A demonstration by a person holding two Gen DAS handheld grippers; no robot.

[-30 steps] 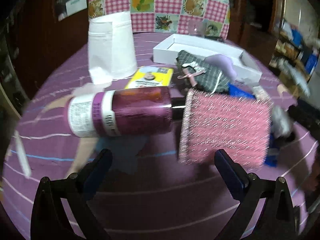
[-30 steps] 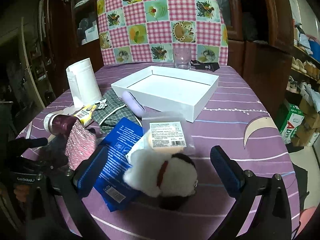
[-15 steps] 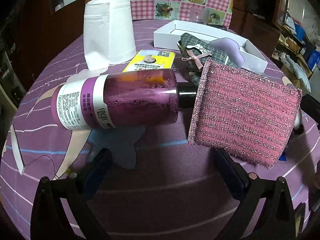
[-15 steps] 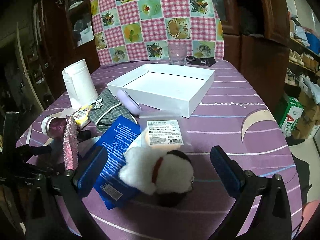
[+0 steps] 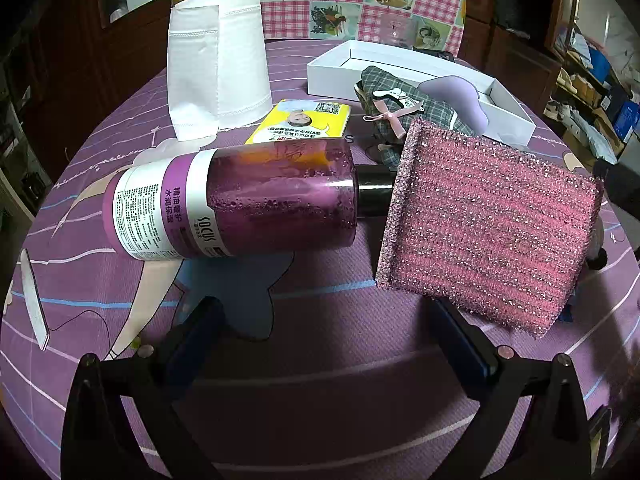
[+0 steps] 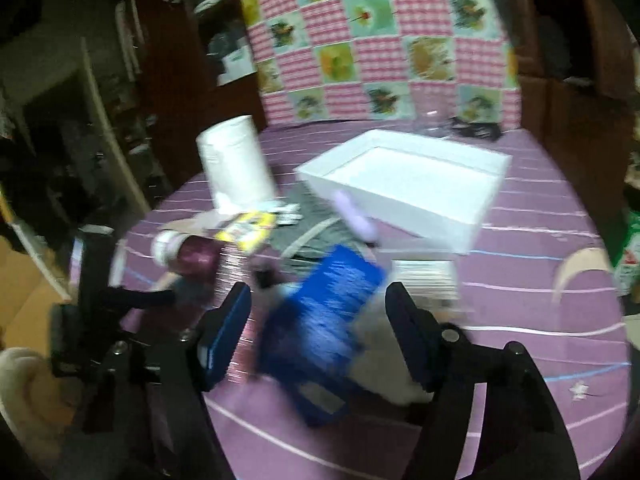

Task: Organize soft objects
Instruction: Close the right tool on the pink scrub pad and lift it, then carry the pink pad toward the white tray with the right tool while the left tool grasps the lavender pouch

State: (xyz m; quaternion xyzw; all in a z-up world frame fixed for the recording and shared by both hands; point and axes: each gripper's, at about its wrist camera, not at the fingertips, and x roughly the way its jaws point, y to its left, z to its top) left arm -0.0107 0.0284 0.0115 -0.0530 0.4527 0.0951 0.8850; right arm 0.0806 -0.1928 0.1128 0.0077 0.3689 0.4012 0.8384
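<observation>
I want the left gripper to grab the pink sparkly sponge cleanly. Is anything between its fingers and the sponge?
Nothing visible does. The left gripper is open over bare purple tablecloth, and the pink sponge stands just ahead, towards its right finger. The purple bottle lies beside the sponge, not in front.

In the left wrist view, bare purple worktop [image 5: 320,360] fills the lower centre of the frame, between the spread left tongs [image 5: 324,328]. Ahead, a purple bottle [image 5: 236,204] lying on its side and an upright pink scrubbing pad [image 5: 488,228] close off the middle of the frame; only a narrow slot at the bottle's black cap separates them. In the blurred right wrist view, a blue packet [image 6: 324,320] sits between the right tongs [image 6: 320,332]. The right side of that frame is bare cloth, and the white box [image 6: 404,196] stands at upper centre.
</observation>
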